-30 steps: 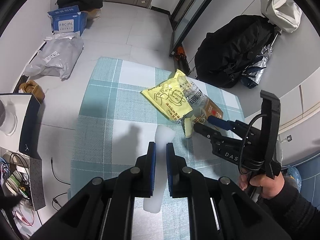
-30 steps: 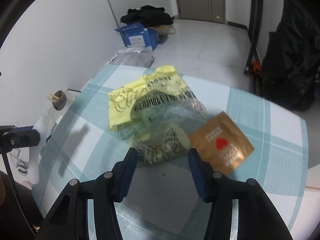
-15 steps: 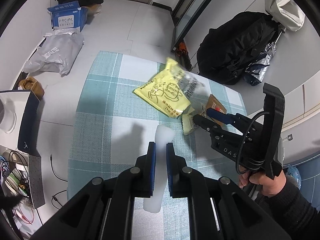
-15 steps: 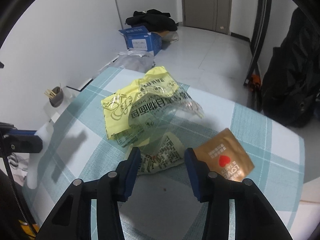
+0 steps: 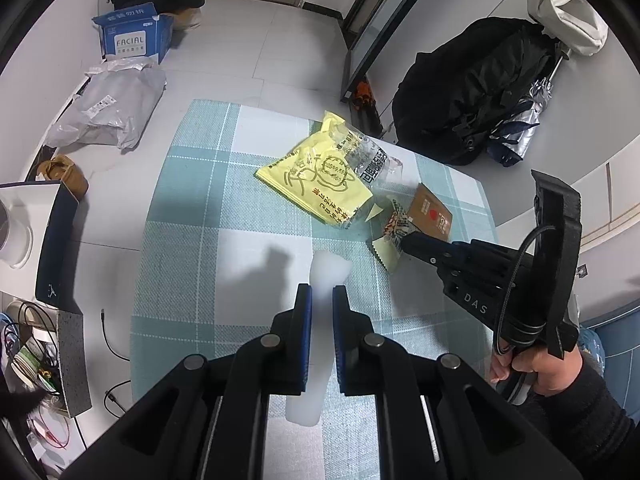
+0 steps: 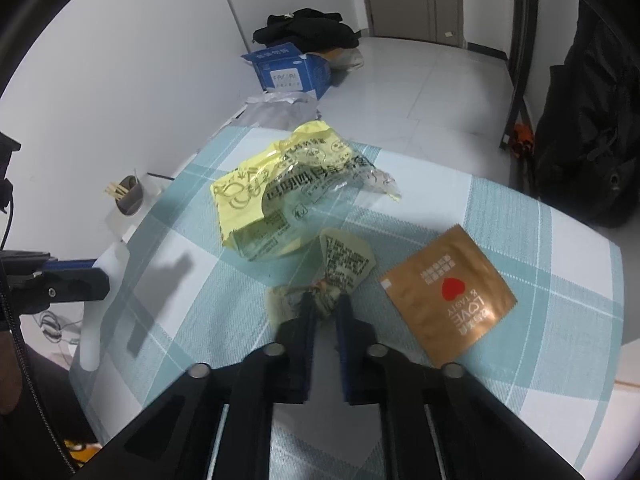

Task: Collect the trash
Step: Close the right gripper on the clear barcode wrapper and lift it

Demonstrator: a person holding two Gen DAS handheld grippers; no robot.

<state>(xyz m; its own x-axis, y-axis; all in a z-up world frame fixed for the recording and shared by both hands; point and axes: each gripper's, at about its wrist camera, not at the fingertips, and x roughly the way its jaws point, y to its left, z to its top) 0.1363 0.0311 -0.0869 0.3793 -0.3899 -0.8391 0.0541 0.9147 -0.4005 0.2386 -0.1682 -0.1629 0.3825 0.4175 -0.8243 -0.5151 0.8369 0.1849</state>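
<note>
Closing over the last moment, the right tool point(image 6: 325, 307) now pinches the small crumpled wrapper point(image 6: 344, 266) on the checked table point(image 6: 560, 280); the left tool point(image 5: 319, 300) stays clamped on a white strip point(image 5: 320, 280).

Checked tablecloth point(image 6: 520, 240) carries yellow bag point(image 6: 256, 200) and brown sachet point(image 6: 448, 296).

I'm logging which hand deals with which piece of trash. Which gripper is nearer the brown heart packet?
Right. The right gripper, shut on the small crumpled wrapper, sits just beside the brown heart packet. The left gripper holds a white bag farther across the table.
</note>
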